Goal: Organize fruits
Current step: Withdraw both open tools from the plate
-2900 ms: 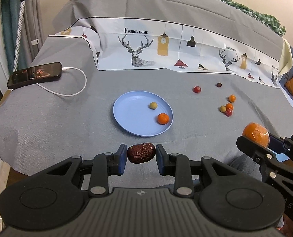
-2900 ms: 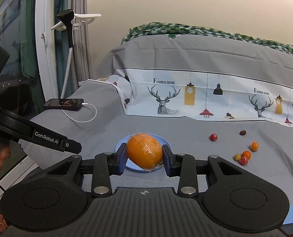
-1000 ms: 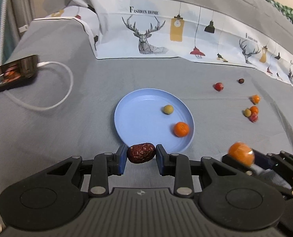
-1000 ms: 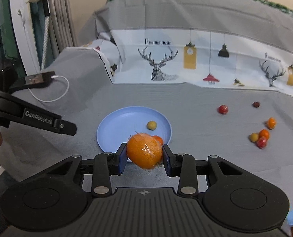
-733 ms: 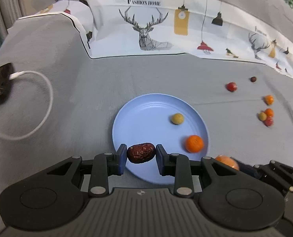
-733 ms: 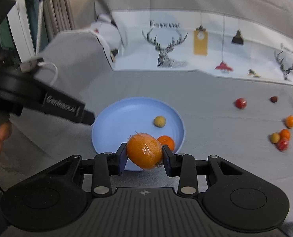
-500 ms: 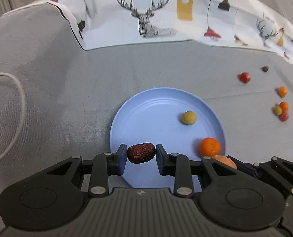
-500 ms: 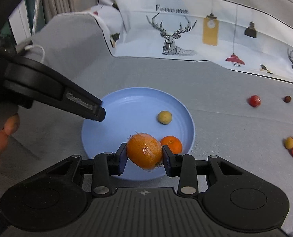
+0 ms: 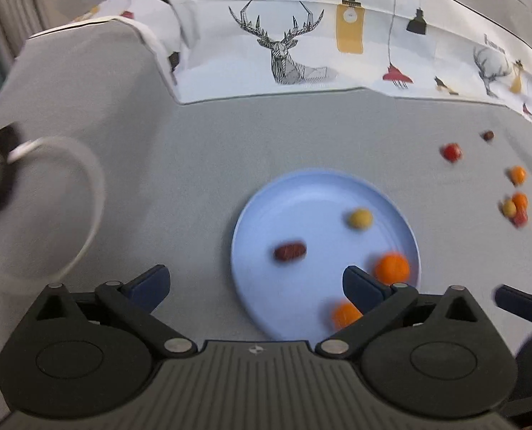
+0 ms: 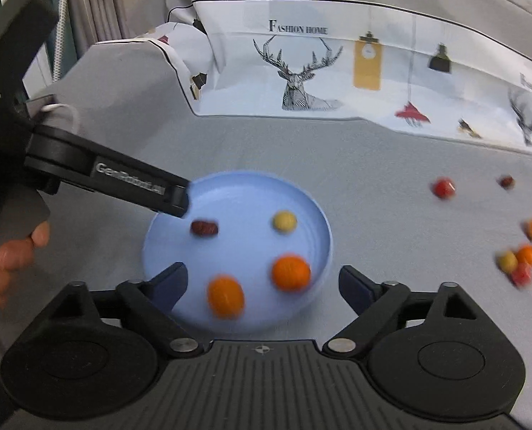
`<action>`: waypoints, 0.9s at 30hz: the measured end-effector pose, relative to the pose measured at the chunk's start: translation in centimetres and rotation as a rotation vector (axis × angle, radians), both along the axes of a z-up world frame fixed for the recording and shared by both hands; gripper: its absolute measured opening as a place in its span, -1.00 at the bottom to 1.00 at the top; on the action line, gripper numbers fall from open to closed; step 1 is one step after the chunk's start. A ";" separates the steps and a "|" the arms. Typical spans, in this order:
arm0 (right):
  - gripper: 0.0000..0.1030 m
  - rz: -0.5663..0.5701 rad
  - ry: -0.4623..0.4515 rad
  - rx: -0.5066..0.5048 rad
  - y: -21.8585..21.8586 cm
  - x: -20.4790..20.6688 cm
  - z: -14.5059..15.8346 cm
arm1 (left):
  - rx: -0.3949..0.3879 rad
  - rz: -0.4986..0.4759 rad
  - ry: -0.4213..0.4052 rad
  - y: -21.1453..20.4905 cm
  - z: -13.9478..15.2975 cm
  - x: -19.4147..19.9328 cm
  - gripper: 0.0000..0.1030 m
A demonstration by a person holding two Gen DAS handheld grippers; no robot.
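Observation:
A light blue plate (image 9: 266, 215) (image 10: 312, 215) lies on the grey cloth. In it are a dark red date (image 9: 290, 251) (image 10: 204, 228), a wrapped orange (image 9: 344, 315) (image 10: 226, 297), a small orange (image 9: 392, 268) (image 10: 290, 273) and a yellow-green fruit (image 9: 360, 218) (image 10: 284, 221). My left gripper (image 9: 255, 285) is open and empty at the plate's near edge. My right gripper (image 10: 262, 283) is open and empty above the plate's near edge.
Several small loose fruits lie on the cloth to the right: a red one (image 10: 443, 187), a dark one (image 10: 506, 181), and a cluster (image 10: 520, 258). A white cable (image 9: 69, 215) loops at the left. A deer-print cloth (image 9: 291, 43) rises behind.
Both grippers opened. The date dropped from my left gripper into the plate, and the wrapped orange dropped from my right gripper into the plate.

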State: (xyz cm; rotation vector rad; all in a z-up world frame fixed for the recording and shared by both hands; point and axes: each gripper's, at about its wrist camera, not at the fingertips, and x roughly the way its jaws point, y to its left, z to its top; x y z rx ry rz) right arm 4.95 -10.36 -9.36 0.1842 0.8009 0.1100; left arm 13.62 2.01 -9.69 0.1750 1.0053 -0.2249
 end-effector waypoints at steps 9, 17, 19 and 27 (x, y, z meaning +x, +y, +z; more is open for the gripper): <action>0.94 -0.084 0.024 0.061 -1.0 -11.3 2.8 | 0.016 0.047 0.065 2.6 2.2 -10.7 0.99; 0.99 -0.057 -0.102 0.033 -0.4 -15.0 5.7 | 0.013 0.038 -0.030 2.5 4.8 -17.2 0.99; 0.99 -0.049 -0.126 0.022 -0.2 -15.7 6.4 | 0.007 0.047 -0.049 2.7 5.5 -18.1 0.99; 0.99 -0.058 -0.193 0.017 0.0 -18.0 7.9 | -0.017 0.087 -0.084 3.7 7.5 -20.0 0.99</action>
